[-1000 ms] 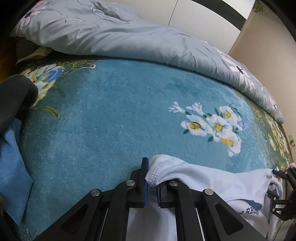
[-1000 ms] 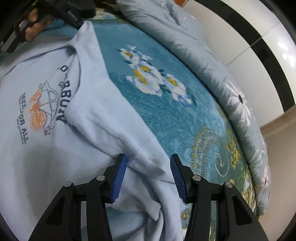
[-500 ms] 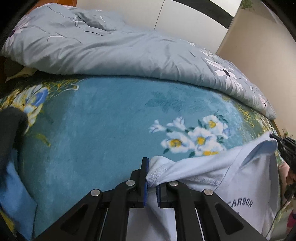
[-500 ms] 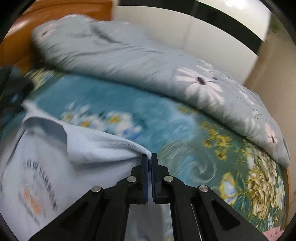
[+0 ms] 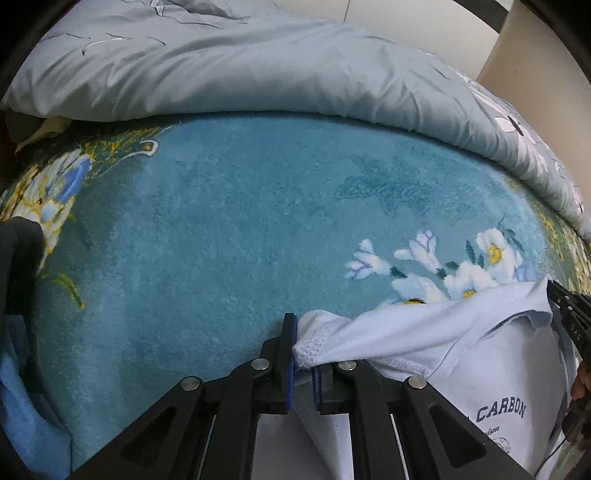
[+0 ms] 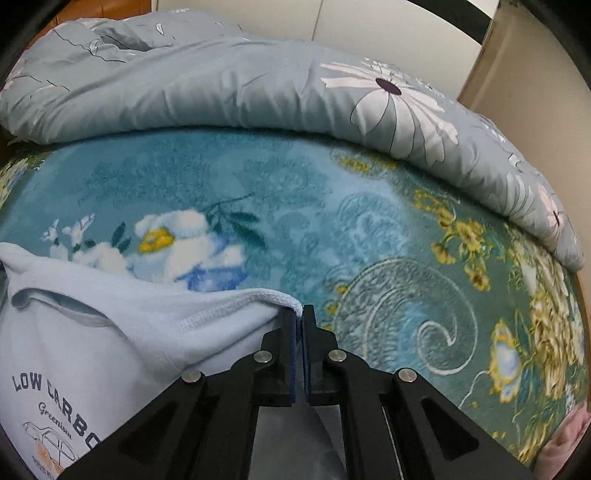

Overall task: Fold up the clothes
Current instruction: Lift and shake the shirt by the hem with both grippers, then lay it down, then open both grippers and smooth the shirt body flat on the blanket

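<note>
Left wrist view: quilt [image 5: 258, 66] beyond t-shirt [image 5: 480, 354], dark garment [image 5: 18, 266] left.

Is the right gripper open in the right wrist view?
No, the right gripper is shut on the hem of the light blue T-shirt, with its blue pads pressed together on the cloth.

teal floral blanket [image 5: 229, 229] covers the bed, grey-blue flowered duvet [image 6: 229, 81] bunched along its far edge, white wall [image 5: 417, 18] behind, a dark garment [image 5: 16, 266] and blue cloth [image 5: 22, 406] at the left edge.
</note>
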A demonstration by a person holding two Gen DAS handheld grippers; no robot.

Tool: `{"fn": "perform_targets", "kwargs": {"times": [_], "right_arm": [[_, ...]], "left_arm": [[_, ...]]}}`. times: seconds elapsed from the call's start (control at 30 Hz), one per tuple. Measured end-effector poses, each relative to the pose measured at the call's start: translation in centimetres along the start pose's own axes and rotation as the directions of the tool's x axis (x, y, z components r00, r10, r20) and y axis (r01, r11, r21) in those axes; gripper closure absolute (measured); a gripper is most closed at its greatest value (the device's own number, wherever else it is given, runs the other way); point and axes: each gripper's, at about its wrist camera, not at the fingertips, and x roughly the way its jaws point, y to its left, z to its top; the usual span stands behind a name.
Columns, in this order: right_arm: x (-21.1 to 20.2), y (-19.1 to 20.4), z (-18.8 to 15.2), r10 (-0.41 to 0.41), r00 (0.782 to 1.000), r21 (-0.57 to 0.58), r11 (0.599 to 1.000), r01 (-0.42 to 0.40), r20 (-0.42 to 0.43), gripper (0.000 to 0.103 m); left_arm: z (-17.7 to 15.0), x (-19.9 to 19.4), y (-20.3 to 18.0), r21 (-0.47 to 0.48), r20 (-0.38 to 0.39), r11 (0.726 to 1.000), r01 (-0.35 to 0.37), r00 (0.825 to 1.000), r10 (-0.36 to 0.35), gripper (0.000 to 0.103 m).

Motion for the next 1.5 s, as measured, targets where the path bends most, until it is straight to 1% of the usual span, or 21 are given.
{"fn": "perform_targets", "kwargs": {"times": [0.07,0.1,0.13,0.17,0.2,0.23,0.37,0.47,0.53,0.63,0.7,0.8,0.87,0.93,1.07,1.17,1.33,1.4,1.43,1.47,1.5], "right_arm": [[-1.0,0.1,-0.4,0.013,1.000,-0.013,1.000,-0.013,0.018,0.100],[-1.7,0.2,-0.7,0.020,0.999,-0.024,1.000,-0.019,0.028,0.099],[-2.4,0.3,-1.1,0.027,0.999,-0.034,0.999,-0.026,0.038,0.094],[-3.1,0.3,-1.4,0.034,0.998,-0.045,0.998,-0.032,0.048,0.084],[-3.8,0.4,-1.7,0.041,0.997,-0.055,0.998,-0.038,0.058,0.078],[-4.5,0.5,-2.0,0.048,0.997,-0.066,0.997,-0.044,0.068,0.074],[-7.8,0.0,-5.4,0.077,0.992,-0.084,0.994,-0.069,0.096,0.074],[-11.1,-1.7,-9.8,0.101,0.989,-0.053,0.994,-0.096,0.108,0.074],[-13.1,-3.2,-13.5,0.116,0.988,0.008,0.993,-0.117,0.098,0.074],[-15.4,-5.3,-19.0,0.130,0.989,0.105,0.985,-0.138,0.075,0.074],[-16.7,-6.2,-22.3,0.136,0.989,0.163,0.976,-0.145,0.066,0.074],[-18.5,-7.0,-27.0,0.140,0.988,0.239,0.959,-0.152,0.066,0.073],[-19.4,-7.3,-29.6,0.085,0.994,0.280,0.955,-0.099,0.063,0.073],[-19.8,-8.0,-31.2,0.044,0.998,0.336,0.940,-0.058,0.051,0.073],[-20.5,-10.0,-34.1,0.016,0.998,0.462,0.886,-0.038,0.053,0.072],[-20.5,-10.6,-35.7,0.041,0.998,0.521,0.851,-0.059,0.048,0.068],[-20.5,-9.1,-36.9,0.028,0.998,0.537,0.842,-0.051,0.052,0.065],[-20.7,-8.9,-37.2,0.025,0.998,0.549,0.834,-0.055,0.061,0.065],[-20.8,-8.9,-37.2,0.032,0.997,0.555,0.829,-0.064,0.068,0.069],[-20.9,-8.9,-37.2,0.045,0.996,0.559,0.825,-0.081,0.079,0.085],[-21.0,-8.9,-37.3,0.059,0.994,0.563,0.821,-0.099,0.090,0.095]], "left_arm": [[-0.4,-0.3,0.2,0.001,-0.009,1.000,0.020,1.000,-0.020,0.092],[-0.7,-0.4,0.3,0.002,-0.013,1.000,0.031,0.999,-0.030,0.085],[-0.9,-0.6,0.4,0.003,-0.017,0.999,0.041,0.999,-0.041,0.079],[-1.1,-0.7,0.5,0.003,-0.022,0.999,0.051,0.998,-0.051,0.067],[-1.3,-0.9,0.6,0.004,-0.026,0.998,0.061,0.998,-0.061,0.059],[-1.5,-1.0,0.7,0.004,-0.031,0.997,0.071,0.997,-0.071,0.058],[-5.3,-5.0,1.4,0.048,0.046,0.997,0.056,0.997,-0.059,0.057],[-9.1,-8.3,2.3,0.063,0.114,0.996,0.061,0.991,-0.068,0.055],[-11.6,-10.1,2.8,0.057,0.155,0.995,0.076,0.984,-0.085,0.053],[-15.8,-12.3,3.8,0.027,0.217,0.996,0.089,0.972,-0.093,0.051],[-18.6,-13.4,4.8,-0.021,0.242,0.994,0.104,0.966,-0.096,0.050],[-21.4,-14.2,6.0,-0.077,0.253,0.988,0.135,0.961,-0.112,0.050],[-22.4,-14.5,6.3,-0.083,0.240,0.988,0.133,0.965,-0.110,0.050],[-23.1,-14.8,6.3,-0.082,0.233,0.989,0.122,0.967,-0.100,0.050],[-23.9,-15.8,6.6,-0.088,0.250,0.989,0.123,0.963,-0.098,0.049],[-24.0,-16.0,6.2,-0.085,0.249,0.989,0.125,0.963,-0.100,0.049],[-24.0,-16.4,4.6,-0.041,0.247,0.990,0.134,0.961,-0.120,0.048],[-24.0,-16.3,4.1,-0.030,0.243,0.991,0.133,0.962,-0.121,0.048],[-24.0,-16.3,3.9,-0.028,0.241,0.990,0.135,0.963,-0.124,0.048],[-24.0,-16.2,3.7,-0.025,0.237,0.990,0.138,0.963,-0.128,0.048],[-24.0,-16.2,3.6,-0.021,0.236,0.991,0.136,0.964,-0.127,0.048]]}}
